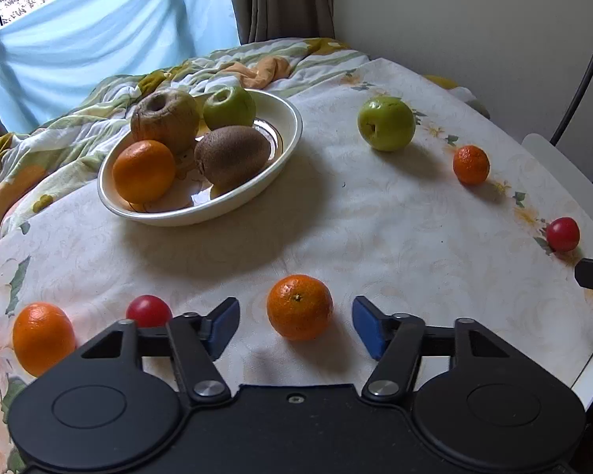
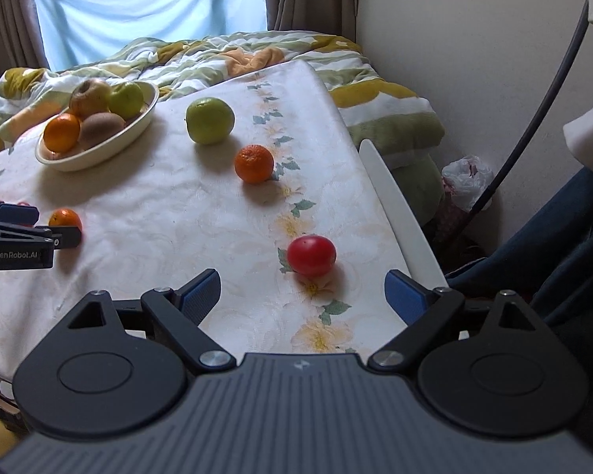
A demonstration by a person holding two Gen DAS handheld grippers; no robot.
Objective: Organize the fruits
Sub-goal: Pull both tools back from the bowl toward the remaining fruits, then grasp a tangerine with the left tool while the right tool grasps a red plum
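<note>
With several fruits already in the bowl (image 1: 292, 126), the left claw (image 1: 295, 322) straddles a mandarin (image 1: 299, 307) near the bench's front edge, pads apart, needing to close, while the right claw (image 2: 302, 290) gapes before a red fruit (image 2: 311, 255).

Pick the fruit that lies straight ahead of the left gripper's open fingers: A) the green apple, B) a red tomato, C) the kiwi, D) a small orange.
D: in the left wrist view the small orange sits on the tablecloth just ahead of the left gripper, untouched by either pad.
</note>
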